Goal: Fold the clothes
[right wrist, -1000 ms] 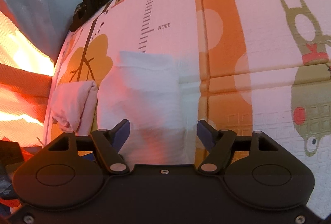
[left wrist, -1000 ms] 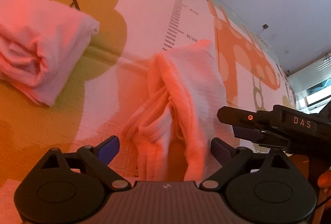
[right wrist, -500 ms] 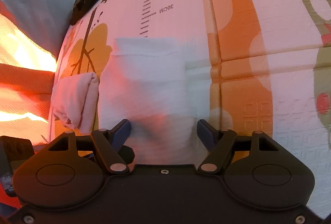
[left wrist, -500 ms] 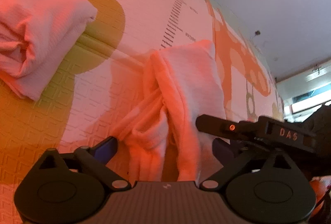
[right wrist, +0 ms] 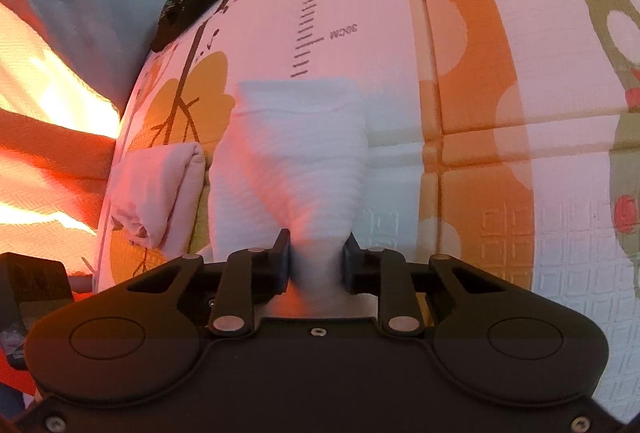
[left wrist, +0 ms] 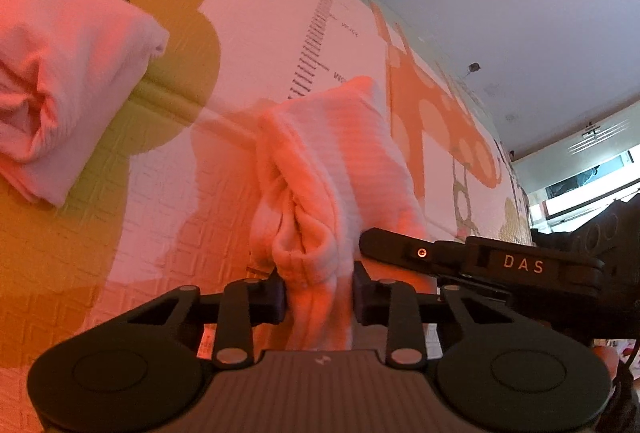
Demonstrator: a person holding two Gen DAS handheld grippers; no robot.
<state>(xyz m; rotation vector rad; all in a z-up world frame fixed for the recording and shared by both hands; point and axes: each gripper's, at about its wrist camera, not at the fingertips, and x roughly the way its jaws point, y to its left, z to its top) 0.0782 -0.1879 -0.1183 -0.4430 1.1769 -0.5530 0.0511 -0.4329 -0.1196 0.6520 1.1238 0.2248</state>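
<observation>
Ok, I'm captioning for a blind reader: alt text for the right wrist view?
The right gripper pinches the near end of a folded white garment lying on a patterned play mat. A folded pink garment lies just left of it.

Left gripper (left wrist: 319,295): matte black body with a ribbed grey plate, two round discs, silver pivot pins and dark blue finger pads (left wrist: 274,297). Right gripper (right wrist: 316,263): the same black shell, silver pins, small screws at its corners; its side bar reads "DAS" beside a small red ring light.

both claws (left wrist: 319,295) (right wrist: 316,265) now clamped on white garment (right wrist: 292,157)
</observation>
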